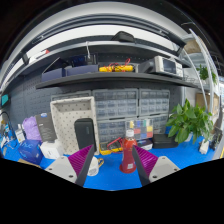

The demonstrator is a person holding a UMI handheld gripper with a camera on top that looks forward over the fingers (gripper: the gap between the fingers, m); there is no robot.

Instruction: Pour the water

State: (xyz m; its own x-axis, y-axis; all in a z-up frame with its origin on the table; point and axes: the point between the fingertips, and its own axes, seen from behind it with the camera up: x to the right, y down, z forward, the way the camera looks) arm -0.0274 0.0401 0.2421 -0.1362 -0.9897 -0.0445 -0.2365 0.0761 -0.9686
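Note:
A red bottle (128, 157) with a white cap stands upright on the blue table (112, 176). It is between my fingers, close against the right pad (147, 161), with a wide gap to the left pad (82, 160). A white cup (93, 166) sits on the table just inside the left finger. My gripper (116, 152) is open and holds nothing. I cannot see whether the cup or the bottle holds water.
Beyond the fingers are a yellow and red object (112, 148), a white perforated basket (72, 115) and grey drawer units (125, 103) under a shelf. A green plant (188, 120) stands to the right. Purple and blue items (30, 140) lie to the left.

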